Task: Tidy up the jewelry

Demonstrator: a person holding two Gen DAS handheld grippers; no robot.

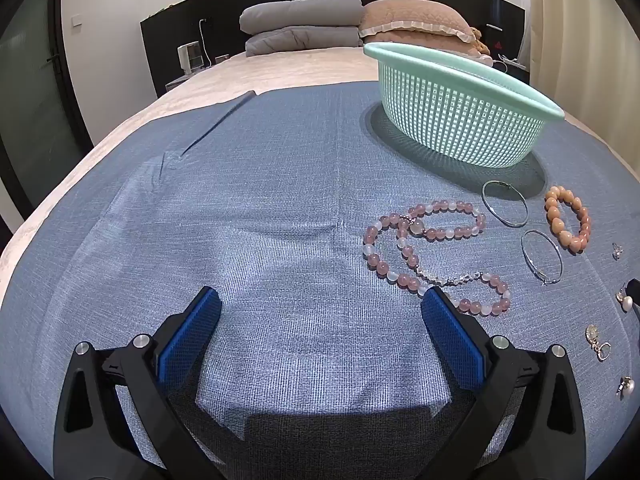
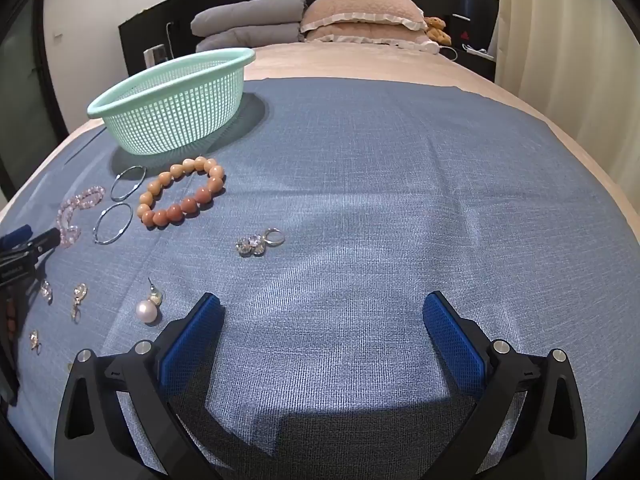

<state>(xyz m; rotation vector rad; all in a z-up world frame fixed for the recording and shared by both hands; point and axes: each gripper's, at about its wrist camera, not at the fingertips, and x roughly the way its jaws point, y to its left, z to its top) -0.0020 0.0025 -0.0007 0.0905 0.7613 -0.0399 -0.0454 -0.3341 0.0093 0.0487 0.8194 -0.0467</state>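
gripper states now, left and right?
Left gripper: open, holding nothing.
Right gripper: open, holding nothing.

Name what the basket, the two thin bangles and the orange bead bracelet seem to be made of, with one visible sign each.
Basket: moulded plastic, matt mint green, judging by its even grid of holes and thick rolled rim.
Thin bangles: probably metal, polished silver, with bright glints along the wire.
Orange bead bracelet: smooth glossy beads, perhaps stone or resin; the look leaves it open.
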